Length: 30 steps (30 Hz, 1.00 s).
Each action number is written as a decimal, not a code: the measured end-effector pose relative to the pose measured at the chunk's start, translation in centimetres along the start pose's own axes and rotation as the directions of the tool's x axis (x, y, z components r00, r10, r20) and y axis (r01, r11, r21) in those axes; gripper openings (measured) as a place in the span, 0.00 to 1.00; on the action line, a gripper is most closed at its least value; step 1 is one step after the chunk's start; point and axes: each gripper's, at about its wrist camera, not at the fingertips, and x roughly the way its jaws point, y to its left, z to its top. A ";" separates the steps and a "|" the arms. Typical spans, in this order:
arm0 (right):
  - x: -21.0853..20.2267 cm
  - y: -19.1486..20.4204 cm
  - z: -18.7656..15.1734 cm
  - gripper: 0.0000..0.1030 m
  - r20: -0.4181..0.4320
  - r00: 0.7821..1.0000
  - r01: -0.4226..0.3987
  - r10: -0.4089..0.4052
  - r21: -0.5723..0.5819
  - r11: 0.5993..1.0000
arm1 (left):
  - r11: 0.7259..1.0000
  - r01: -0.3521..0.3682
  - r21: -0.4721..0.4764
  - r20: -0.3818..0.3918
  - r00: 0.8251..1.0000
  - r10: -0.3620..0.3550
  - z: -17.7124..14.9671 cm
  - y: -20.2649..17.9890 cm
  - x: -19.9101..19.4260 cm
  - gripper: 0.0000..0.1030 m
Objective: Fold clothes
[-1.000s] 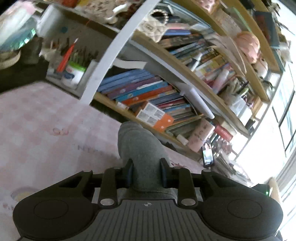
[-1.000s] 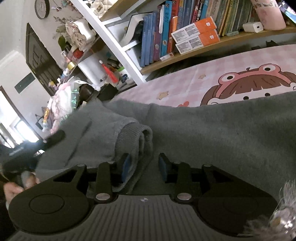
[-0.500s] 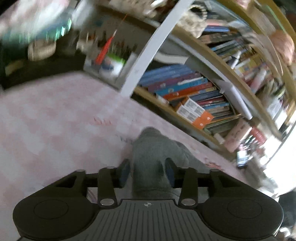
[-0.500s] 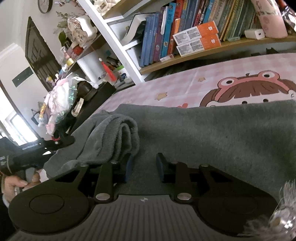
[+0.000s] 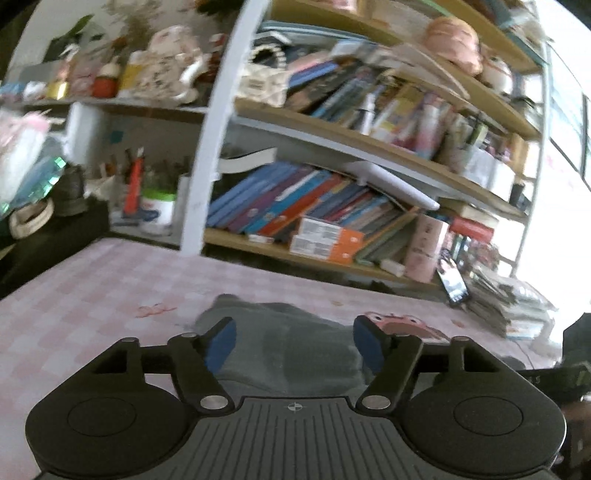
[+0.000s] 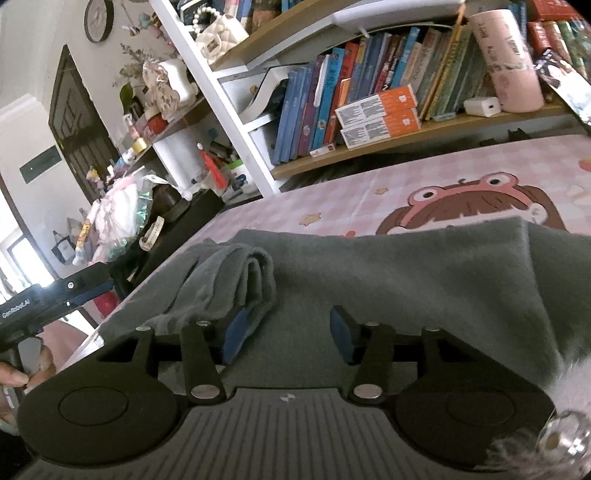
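**A lived-in bedroom at home**

Under my tongs lies a pink checked bedsheet [image 6: 424,184] with a cartoon girl printed on it – a home, plainly. Ahead of me stands a crowded bookshelf [image 5: 332,206]: leaning books [image 6: 325,107], a quilted purse [image 6: 218,33], trinkets. Up to my left hangs a wall clock [image 6: 98,18], beside a dark door [image 6: 74,125].

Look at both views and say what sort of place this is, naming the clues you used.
Probably a home bedroom or child's room. A gray garment lies on a pink checked cartoon sheet, likely a bed. Behind it are crowded shelves of books and trinkets, and a wall clock hangs near a door.
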 end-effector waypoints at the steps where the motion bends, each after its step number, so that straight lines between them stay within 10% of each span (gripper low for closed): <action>1: -0.6 -0.1 -0.2 0.48 -0.003 1.000 0.007 -0.007 -0.001 1.000 | 1.000 0.007 0.014 -0.006 1.000 -0.007 -0.2 -0.5 0.1 0.76; 30: -9.8 -7.5 -1.1 0.66 -0.034 0.975 0.220 -0.217 0.216 0.951 | 0.918 0.197 0.344 -0.165 0.975 -0.148 -5.5 -10.0 1.6 0.94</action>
